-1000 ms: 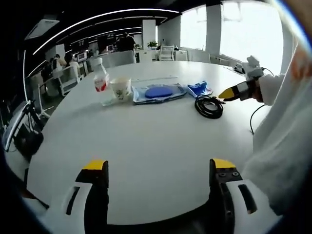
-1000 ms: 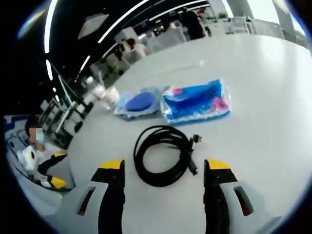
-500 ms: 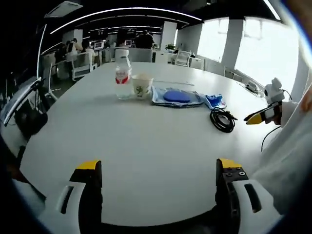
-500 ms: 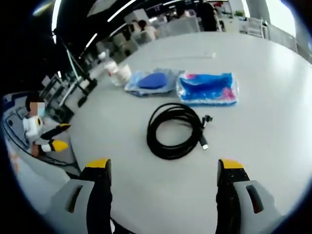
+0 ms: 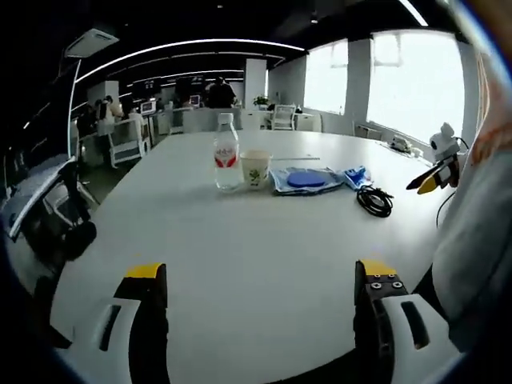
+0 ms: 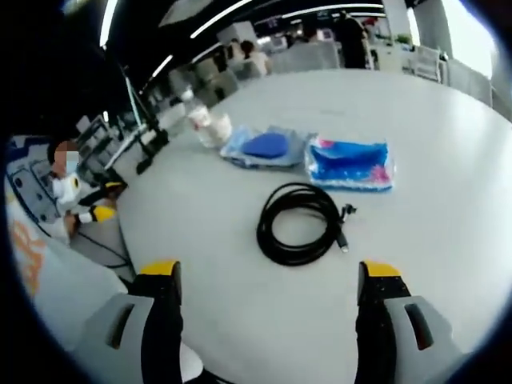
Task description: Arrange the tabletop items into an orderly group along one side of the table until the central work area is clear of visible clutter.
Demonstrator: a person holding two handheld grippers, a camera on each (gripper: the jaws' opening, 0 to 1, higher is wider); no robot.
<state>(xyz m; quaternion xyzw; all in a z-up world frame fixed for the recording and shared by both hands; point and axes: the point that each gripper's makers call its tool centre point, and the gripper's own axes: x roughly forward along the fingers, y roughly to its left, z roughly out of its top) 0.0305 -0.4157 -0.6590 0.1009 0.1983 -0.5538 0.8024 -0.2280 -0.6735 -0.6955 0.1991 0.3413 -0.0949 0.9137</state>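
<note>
One white table (image 5: 240,240), office beyond

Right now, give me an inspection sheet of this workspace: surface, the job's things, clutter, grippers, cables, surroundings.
Surface: white round table, near part bare.
Job's things: water bottle and paper cup upright side by side; clear pouch with blue disc next, then blue packet, all in a row.
Clutter: coiled black cable lies apart from the row, nearer the grippers.
Grippers: left gripper open, holding nothing; right gripper open, holding nothing, above the table edge.
Cables: the coil's plug end points off to one side; it touches no packet.
Surroundings: open office, desks and chairs, people at the back, bright windows.
</note>
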